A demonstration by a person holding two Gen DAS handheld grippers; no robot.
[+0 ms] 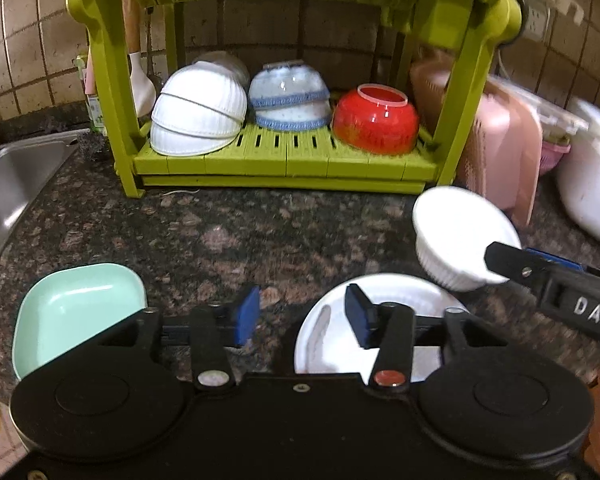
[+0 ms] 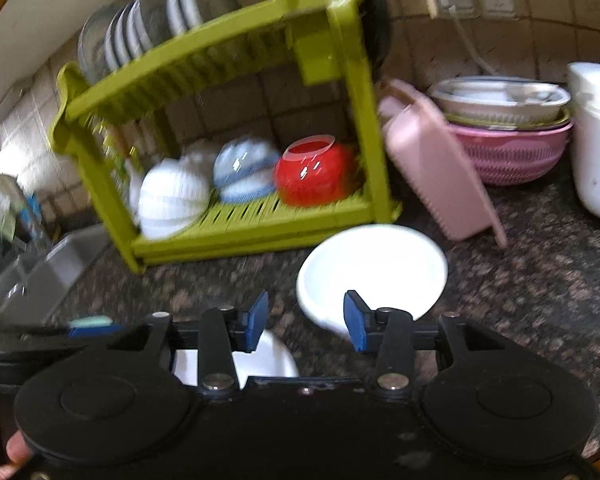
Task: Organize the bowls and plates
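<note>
**White Bowl Lifted Toward the Rack**

The white ribbed bowl [image 1: 462,236] hung tilted above the granite counter [image 1: 228,232], off the surface and in front of the green dish rack [image 1: 284,160]. From the left wrist view, the right gripper [image 1: 500,264] appeared to pinch its rim. In its own view the fingers stood apart, one pad at the rim, so whether they were clamped could not be told. Carrying by the rim likely left the bowl free to be turned over like the bowls already inverted on the lower shelf.

The left gripper [image 1: 304,316] hovered with its tongs apart and empty above the white plate [image 1: 404,300], beside a mint dish [image 1: 76,312]. It looked poised to take the plate next.
</note>
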